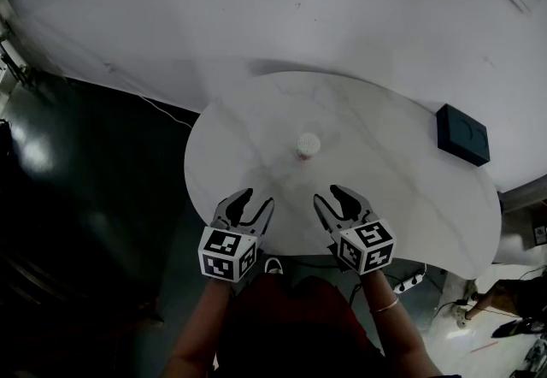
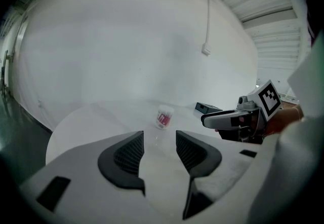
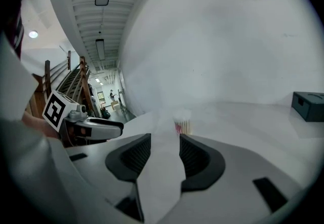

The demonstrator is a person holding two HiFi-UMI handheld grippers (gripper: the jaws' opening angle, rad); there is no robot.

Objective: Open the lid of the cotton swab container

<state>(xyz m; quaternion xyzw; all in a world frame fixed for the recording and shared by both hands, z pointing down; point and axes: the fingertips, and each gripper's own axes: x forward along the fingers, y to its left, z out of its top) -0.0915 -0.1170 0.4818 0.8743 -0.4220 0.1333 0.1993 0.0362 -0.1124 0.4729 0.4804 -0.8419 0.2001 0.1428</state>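
Open, empty left gripper (image 1: 259, 198) and right gripper (image 1: 329, 194) are facing the cotton swab container (image 2: 163, 118), probably light and tippy: steady its body, pinch its lid (image 1: 308, 143).

Left gripper (image 1: 259, 197) and right gripper (image 1: 328, 193) are white with black jaws.

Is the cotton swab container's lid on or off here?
On: the cotton swab container stands upright on the table, its white lid capping it.
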